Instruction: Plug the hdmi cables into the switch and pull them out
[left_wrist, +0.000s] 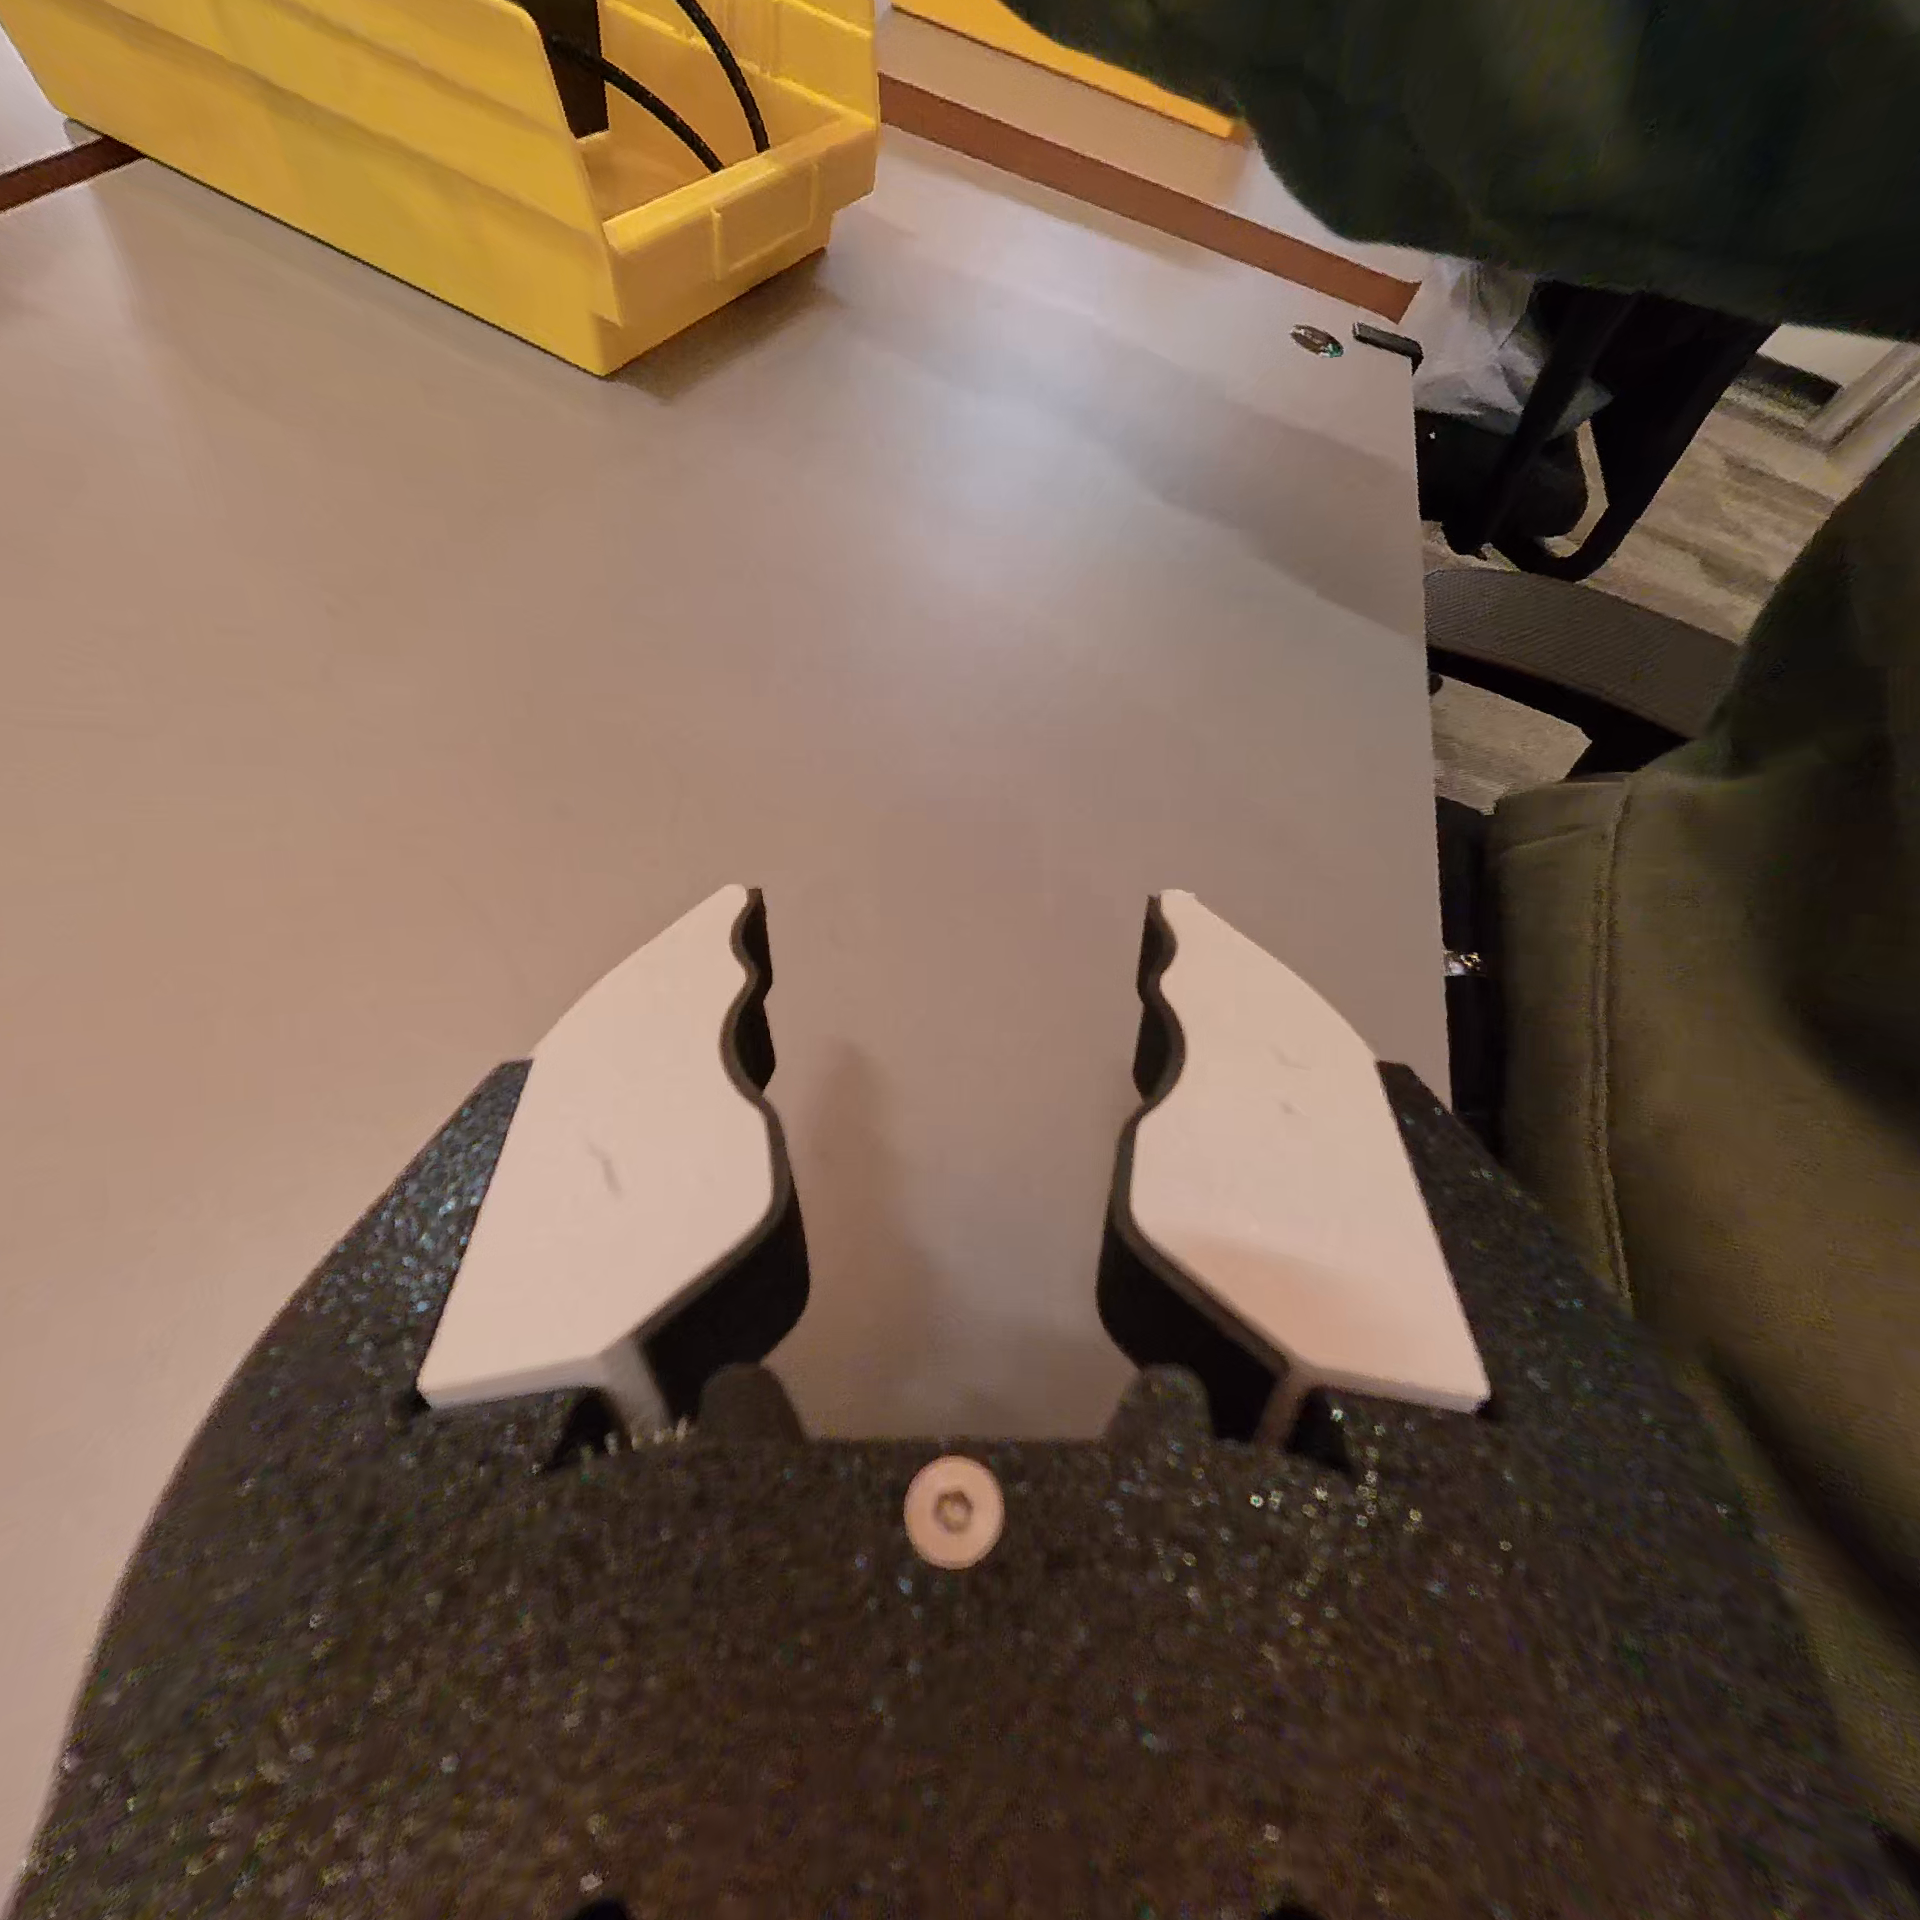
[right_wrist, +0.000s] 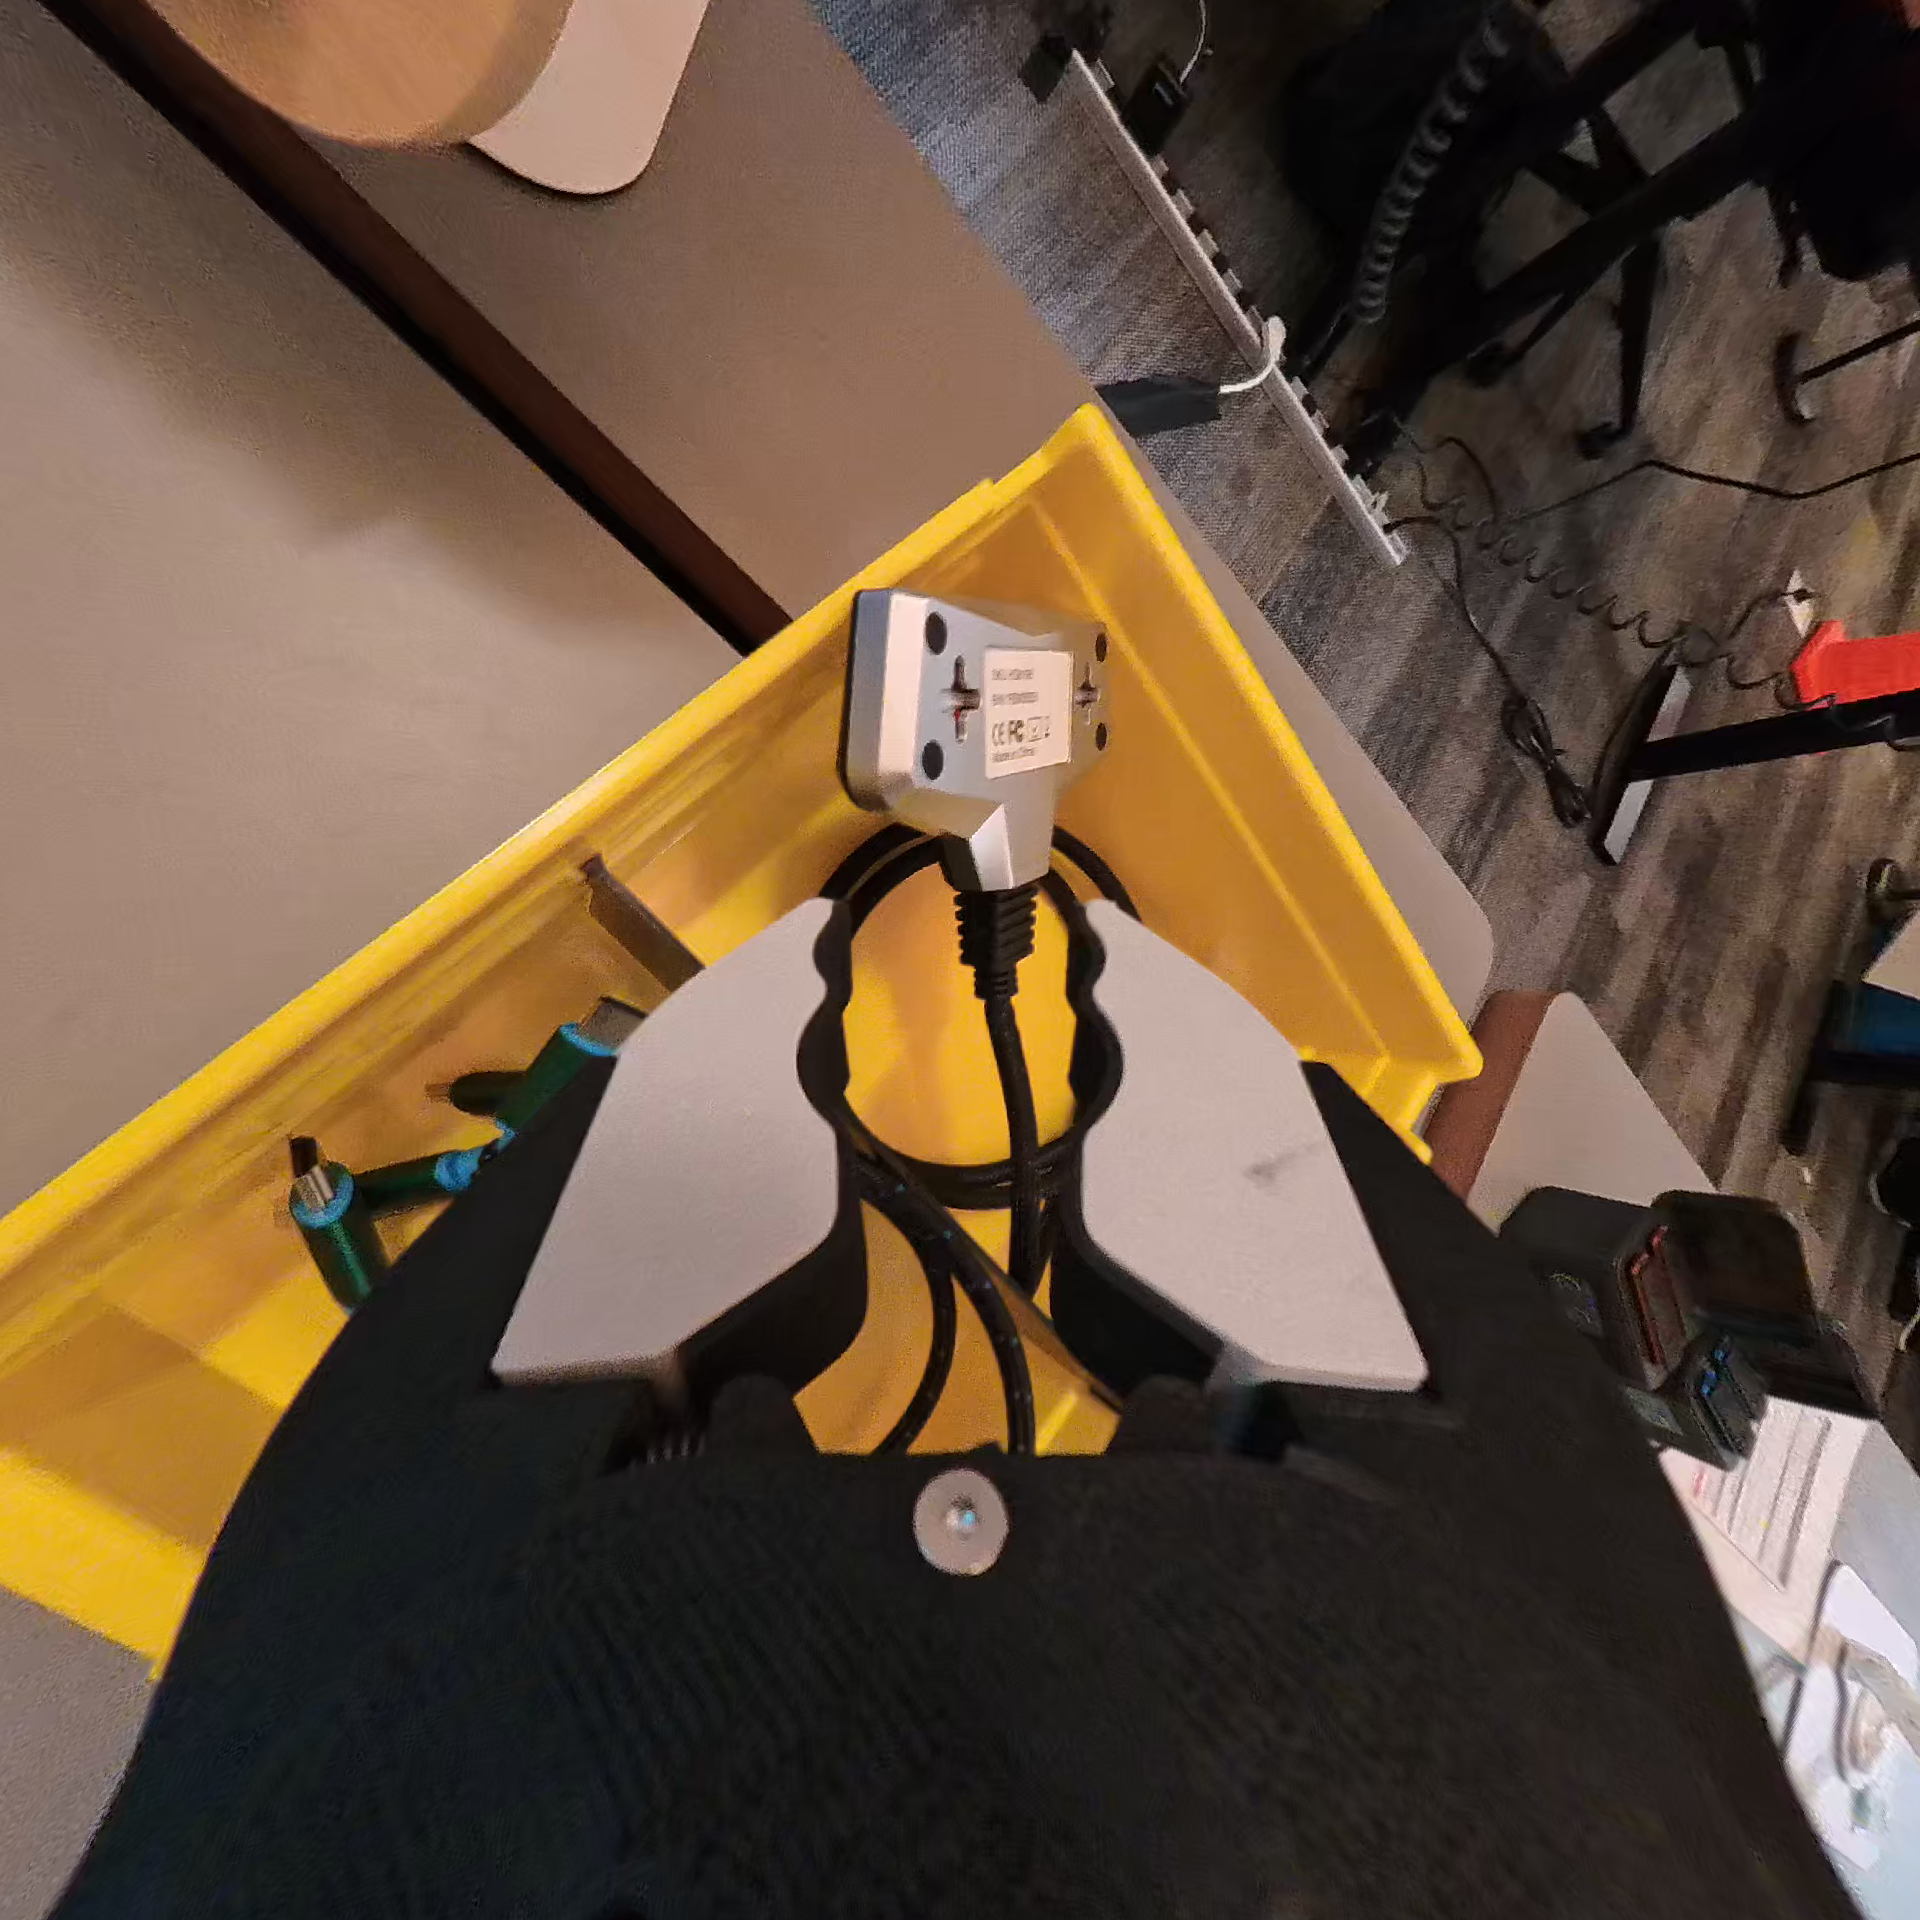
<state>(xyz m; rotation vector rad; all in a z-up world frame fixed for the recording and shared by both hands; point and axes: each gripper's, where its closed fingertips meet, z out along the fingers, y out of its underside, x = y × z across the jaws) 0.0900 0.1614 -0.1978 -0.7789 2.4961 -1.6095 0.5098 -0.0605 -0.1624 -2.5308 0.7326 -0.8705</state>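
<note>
Left gripper (left_wrist: 956, 904) hovered low over the bare grey desk (left_wrist: 520, 675), jaws spread wide, nothing between them. Ahead and to its left stood a yellow plastic bin (left_wrist: 644, 239) with black cable (left_wrist: 727, 94) looping up out of it. A dark green sleeve (left_wrist: 1558, 125) crossed the top right of the left wrist view, blurred; an office chair (left_wrist: 1558, 644) sat beyond the desk edge.

Right gripper (right_wrist: 961, 914) was poised above the open bin (right_wrist: 1247, 748), looking down into it. Its jaws stood open, and they held nothing. The HDMI switch (right_wrist: 966, 707) — a small silver box, underside up, with a white label and dark feet — lay inside the bin against the far wall, just beyond the fingertips. Its own black braided lead (right_wrist: 1003, 997) ran from the switch's neck back through the gap between the fingers (right_wrist: 686, 1143); whether the lead touched either finger could not be told. More black cable lay coiled on the bin floor beneath.

HDMI cables with green-and-blue plug housings (right_wrist: 332, 1216) lay in the left part of the bin, metal plug ends bare — none seated in the switch. A second such plug (right_wrist: 582, 1039) showed partly behind the left finger.

Beyond the desk: grey carpet, a power strip (right_wrist: 1247, 312) and chair bases.
</note>
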